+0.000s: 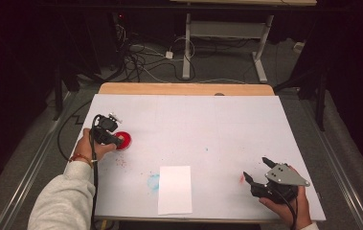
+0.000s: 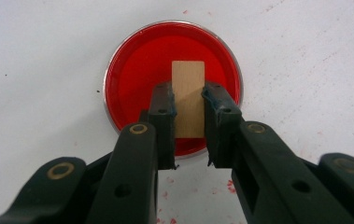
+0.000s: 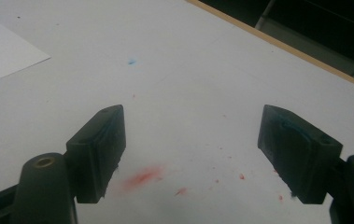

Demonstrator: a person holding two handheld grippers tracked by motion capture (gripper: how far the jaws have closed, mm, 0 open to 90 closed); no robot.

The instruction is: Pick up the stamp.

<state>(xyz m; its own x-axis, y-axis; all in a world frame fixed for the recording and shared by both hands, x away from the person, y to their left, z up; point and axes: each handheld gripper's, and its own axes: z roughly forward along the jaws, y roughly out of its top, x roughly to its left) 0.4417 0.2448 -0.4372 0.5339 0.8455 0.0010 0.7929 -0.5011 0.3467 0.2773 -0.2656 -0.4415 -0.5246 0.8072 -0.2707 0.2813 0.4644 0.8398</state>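
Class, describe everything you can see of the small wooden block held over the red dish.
The wooden block is a small, pale, flat rectangle of plain light wood with a faint grain and no marks. It stands lengthwise between the two jaws of the left hand-held gripper, which press on its long sides. It sits over the round red dish, near the middle; whether its lower end touches the red surface cannot be told.

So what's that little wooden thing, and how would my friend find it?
Start at the big white table and look to its left edge, where a round red dish sits. The left tongs are shut on a small wooden block standing over that dish. It is the one pale, plain rectangular piece; the white paper nearby lies flat.
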